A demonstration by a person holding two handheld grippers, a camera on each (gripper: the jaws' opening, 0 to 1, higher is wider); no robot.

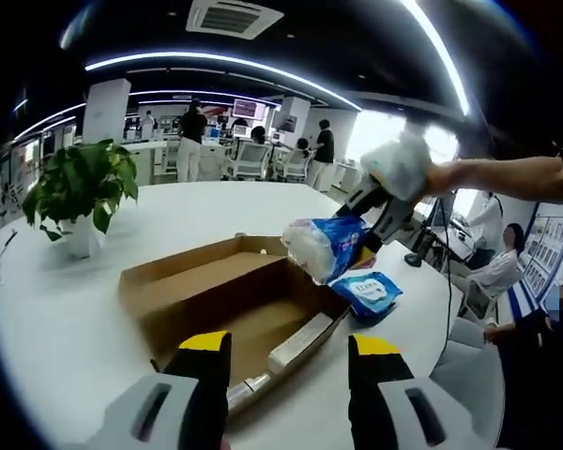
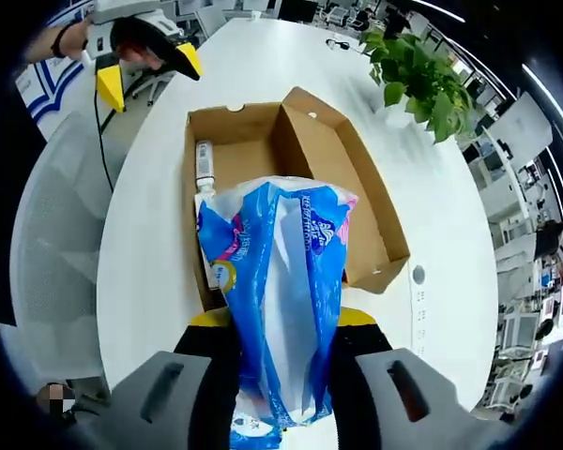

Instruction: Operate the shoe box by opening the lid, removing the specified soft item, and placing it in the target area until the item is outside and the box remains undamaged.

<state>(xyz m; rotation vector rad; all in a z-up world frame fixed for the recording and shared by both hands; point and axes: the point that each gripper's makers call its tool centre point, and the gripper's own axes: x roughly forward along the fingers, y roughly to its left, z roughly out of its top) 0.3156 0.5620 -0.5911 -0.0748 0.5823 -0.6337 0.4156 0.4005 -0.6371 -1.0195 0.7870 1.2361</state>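
The brown cardboard shoe box (image 1: 227,281) lies open on the white round table (image 1: 66,328), its lid folded back. My right gripper (image 1: 368,217) comes in from the right, shut on a blue-and-white soft tissue pack (image 1: 324,246) held above the box's far corner. In the right gripper view the same pack (image 2: 281,281) hangs between my jaws (image 2: 281,323) over the box (image 2: 263,150). My left gripper (image 1: 291,361) stands open at the box's near end, holding nothing; it also appears far off as the left gripper (image 2: 148,75).
A second blue pack (image 1: 366,293) lies on the table right of the box. A white object (image 1: 298,342) rests inside along the box wall. A potted plant (image 1: 80,187) stands at the left. Office chairs (image 2: 47,234) ring the table; people stand behind.
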